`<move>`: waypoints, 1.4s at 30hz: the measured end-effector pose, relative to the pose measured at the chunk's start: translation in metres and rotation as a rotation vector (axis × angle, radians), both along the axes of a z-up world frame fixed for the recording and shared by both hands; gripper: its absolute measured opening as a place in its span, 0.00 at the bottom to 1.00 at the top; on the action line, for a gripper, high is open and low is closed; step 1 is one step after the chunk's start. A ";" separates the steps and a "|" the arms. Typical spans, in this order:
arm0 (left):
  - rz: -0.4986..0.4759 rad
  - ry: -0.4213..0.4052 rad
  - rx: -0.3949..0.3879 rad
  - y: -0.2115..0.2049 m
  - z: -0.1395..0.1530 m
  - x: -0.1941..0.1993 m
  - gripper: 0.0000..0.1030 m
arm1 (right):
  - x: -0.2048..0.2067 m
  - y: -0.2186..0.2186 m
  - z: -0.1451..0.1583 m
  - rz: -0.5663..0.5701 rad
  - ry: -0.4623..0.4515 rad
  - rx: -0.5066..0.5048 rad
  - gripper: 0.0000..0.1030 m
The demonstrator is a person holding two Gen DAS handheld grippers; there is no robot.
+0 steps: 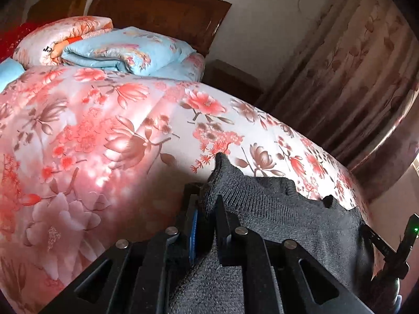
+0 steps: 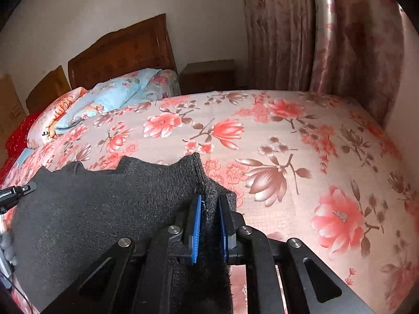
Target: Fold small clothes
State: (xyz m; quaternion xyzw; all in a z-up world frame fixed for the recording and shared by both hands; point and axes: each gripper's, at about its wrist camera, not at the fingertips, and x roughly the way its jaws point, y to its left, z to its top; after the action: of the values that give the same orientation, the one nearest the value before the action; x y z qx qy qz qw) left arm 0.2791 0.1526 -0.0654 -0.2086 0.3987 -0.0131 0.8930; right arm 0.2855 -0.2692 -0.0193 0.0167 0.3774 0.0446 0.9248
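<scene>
A dark grey knitted garment (image 1: 275, 209) hangs stretched between my two grippers above the floral bedspread (image 1: 91, 130). My left gripper (image 1: 207, 206) is shut on the garment's left corner, whose tip sticks up past the fingers. The same garment (image 2: 91, 209) fills the lower left of the right wrist view. There my right gripper (image 2: 209, 209) is shut on its right corner, the knit pinched between the blue pads (image 2: 197, 225). Part of the right gripper's body (image 1: 392, 246) shows at the right edge of the left wrist view.
Folded quilts, one light blue (image 1: 125, 49) and one pink floral (image 1: 60, 36), lie at the head of the bed by the wooden headboard (image 1: 157, 7). A wooden nightstand (image 2: 209, 76) stands beside the bed. Patterned curtains (image 2: 327, 39) hang along the far side.
</scene>
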 end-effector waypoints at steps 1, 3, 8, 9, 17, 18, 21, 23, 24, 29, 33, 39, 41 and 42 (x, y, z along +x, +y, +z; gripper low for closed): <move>0.023 -0.004 0.010 0.000 0.005 -0.004 0.14 | -0.005 -0.001 0.004 -0.011 -0.013 -0.008 0.78; 0.096 -0.050 0.026 -0.002 0.021 -0.015 0.18 | -0.016 0.002 0.015 -0.019 -0.069 -0.033 1.00; -0.006 -0.179 0.101 -0.044 0.058 -0.018 0.33 | -0.023 0.060 0.036 0.154 -0.117 -0.071 1.00; -0.063 -0.162 0.109 -0.058 0.056 -0.010 0.33 | -0.020 0.078 0.031 0.211 -0.087 -0.070 1.00; -0.236 0.067 0.129 -0.103 -0.003 0.030 0.33 | -0.007 0.173 -0.022 0.476 0.085 -0.232 1.00; -0.231 0.066 0.118 -0.097 -0.002 0.029 0.33 | -0.003 0.165 -0.020 0.451 0.086 -0.227 1.00; -0.162 0.036 0.156 -0.076 0.005 0.025 0.33 | 0.016 0.119 -0.020 0.273 0.117 -0.201 1.00; -0.108 0.007 0.144 -0.055 0.008 0.019 0.33 | 0.022 0.076 -0.017 0.091 0.109 -0.190 1.00; -0.073 0.003 0.154 -0.049 0.008 0.016 0.33 | 0.022 0.058 -0.015 0.034 0.104 -0.158 1.00; -0.010 -0.017 0.008 -0.018 -0.001 0.012 0.31 | 0.020 0.046 -0.018 0.032 0.117 -0.125 1.00; -0.037 0.003 0.099 -0.034 0.000 0.017 0.32 | 0.025 0.050 -0.021 0.053 0.121 -0.144 1.00; -0.035 -0.002 0.083 -0.032 -0.002 0.016 0.32 | 0.024 0.039 -0.020 0.076 0.108 -0.041 1.00; -0.034 -0.001 0.093 -0.032 -0.002 0.016 0.32 | 0.023 0.039 -0.018 0.075 0.100 -0.036 1.00; -0.032 -0.001 0.100 -0.033 -0.001 0.016 0.32 | 0.022 0.038 -0.018 0.073 0.094 -0.032 1.00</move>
State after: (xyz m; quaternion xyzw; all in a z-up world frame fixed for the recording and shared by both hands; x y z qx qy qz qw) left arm 0.2953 0.1193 -0.0669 -0.1575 0.4018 -0.0074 0.9021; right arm 0.3077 -0.2309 -0.0368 -0.0096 0.4214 0.0715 0.9040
